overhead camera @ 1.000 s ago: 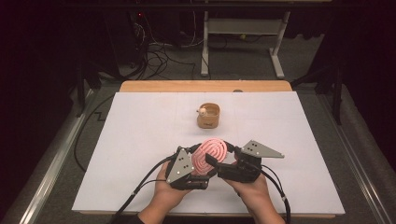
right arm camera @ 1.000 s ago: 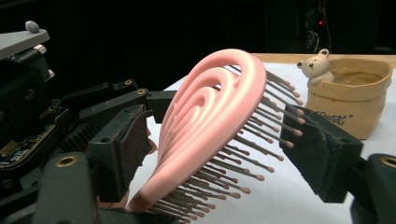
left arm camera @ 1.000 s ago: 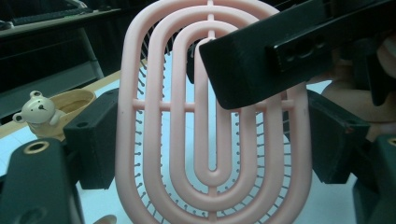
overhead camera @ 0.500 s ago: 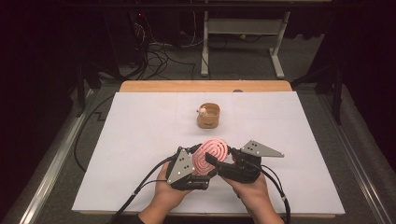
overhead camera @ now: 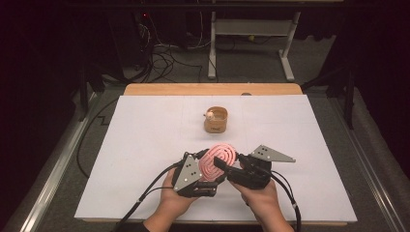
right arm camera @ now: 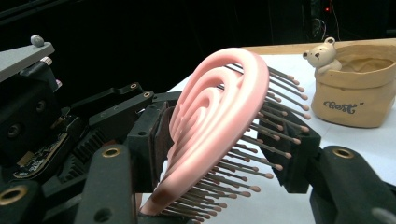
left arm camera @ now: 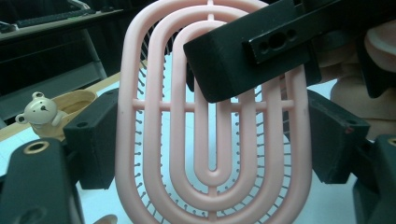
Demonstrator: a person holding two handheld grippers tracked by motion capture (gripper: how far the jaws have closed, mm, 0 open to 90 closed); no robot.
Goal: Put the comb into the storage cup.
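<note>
A pink oval hairbrush [overhead camera: 220, 159] with several ring-shaped ribs stands on edge above the table's near middle. My left gripper [overhead camera: 209, 166] is shut on it: in the left gripper view its jaws clasp the two long edges of the brush [left arm camera: 212, 140]. My right gripper [overhead camera: 227, 163] comes in from the right and its jaws have just been closing. In the right gripper view one pad lies against the smooth back of the brush [right arm camera: 215, 121] and the other meets the bristle tips [right arm camera: 299, 140].
A small tan fabric bag [overhead camera: 215, 120] with a little bear figure [right arm camera: 322, 53] on its rim stands farther back at the middle. A white sheet [overhead camera: 145, 140] covers the table, with a wooden edge [overhead camera: 212, 89] behind. A stand and cables lie on the floor beyond.
The right gripper's jaws have drawn in around the brush. Both hands and the brush keep their place.
</note>
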